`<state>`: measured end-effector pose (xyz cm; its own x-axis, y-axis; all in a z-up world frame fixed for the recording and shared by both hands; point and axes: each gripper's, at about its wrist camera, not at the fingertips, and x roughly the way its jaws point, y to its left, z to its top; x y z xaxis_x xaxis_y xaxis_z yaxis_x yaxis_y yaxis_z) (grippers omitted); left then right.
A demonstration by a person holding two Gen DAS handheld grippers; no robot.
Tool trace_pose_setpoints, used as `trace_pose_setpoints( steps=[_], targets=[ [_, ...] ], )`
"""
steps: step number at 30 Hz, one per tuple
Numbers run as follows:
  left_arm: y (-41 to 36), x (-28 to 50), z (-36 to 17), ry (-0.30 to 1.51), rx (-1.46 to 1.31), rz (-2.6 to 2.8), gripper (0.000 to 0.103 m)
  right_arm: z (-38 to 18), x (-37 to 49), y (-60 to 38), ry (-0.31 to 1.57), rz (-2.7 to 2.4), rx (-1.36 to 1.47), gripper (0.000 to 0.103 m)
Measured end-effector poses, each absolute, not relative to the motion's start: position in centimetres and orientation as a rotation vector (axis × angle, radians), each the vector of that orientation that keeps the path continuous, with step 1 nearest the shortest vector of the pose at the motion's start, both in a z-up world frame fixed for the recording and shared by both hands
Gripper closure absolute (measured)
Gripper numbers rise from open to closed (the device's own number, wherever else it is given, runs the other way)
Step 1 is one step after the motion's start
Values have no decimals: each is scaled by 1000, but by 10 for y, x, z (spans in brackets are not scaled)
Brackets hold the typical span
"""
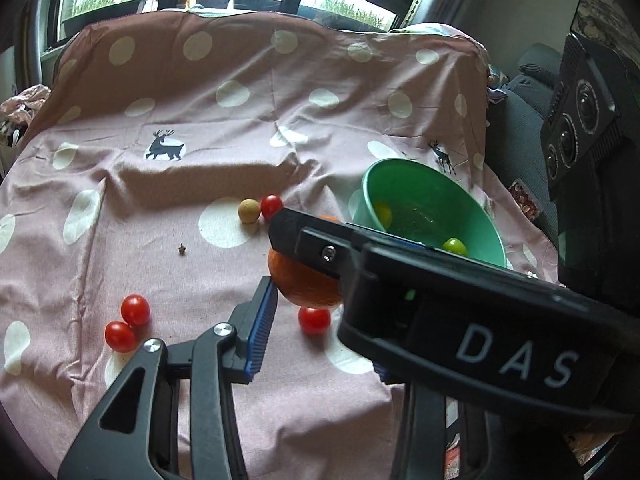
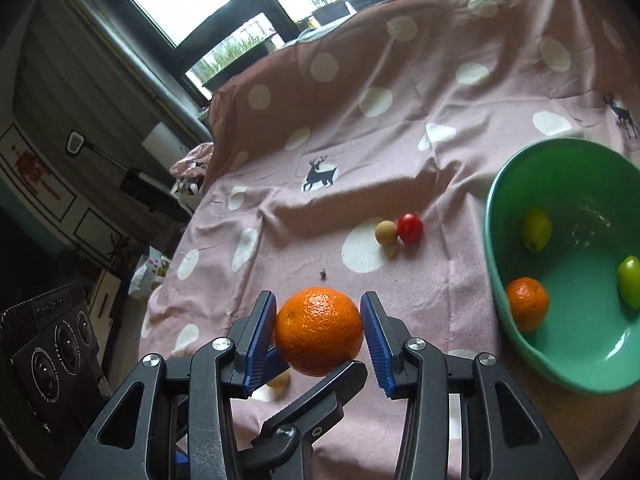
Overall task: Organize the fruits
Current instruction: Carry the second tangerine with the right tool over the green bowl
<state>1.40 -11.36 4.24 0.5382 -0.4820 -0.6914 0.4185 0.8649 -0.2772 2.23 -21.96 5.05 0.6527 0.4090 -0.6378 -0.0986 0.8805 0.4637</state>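
Observation:
In the right wrist view my right gripper [image 2: 319,330] is shut on a large orange [image 2: 318,330], held above the pink cloth. A green bowl [image 2: 520,184] at the right holds a small orange [image 2: 527,304], a yellow fruit [image 2: 537,227] and a green fruit [image 2: 629,282]. In the left wrist view the same orange [image 1: 308,286] shows partly behind the right gripper's body [image 1: 460,304]. My left gripper [image 1: 320,320] stands open, its left finger [image 1: 262,324] beside the orange, its right finger hidden. Red cherry tomatoes [image 1: 135,310] [image 1: 314,320] [image 1: 272,206] and a tan ball [image 1: 248,211] lie on the cloth.
A pink polka-dot cloth with deer prints [image 1: 164,146] covers the table. A black camera rig [image 1: 580,120] stands at the right in the left wrist view. A small dark crumb [image 1: 182,248] lies mid-cloth. Windows run along the back.

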Motion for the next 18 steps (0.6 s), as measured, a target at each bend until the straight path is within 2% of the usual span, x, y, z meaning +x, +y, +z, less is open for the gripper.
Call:
trace_pose_setpoints(
  steps=[9,18],
  targets=[
    [-173,11,64,772,11,-643,61,69,4,-275,691,195,483,57],
    [-226,13,62,772,76,-733,61,65,-9,-328,654,91,586,57]
  ],
)
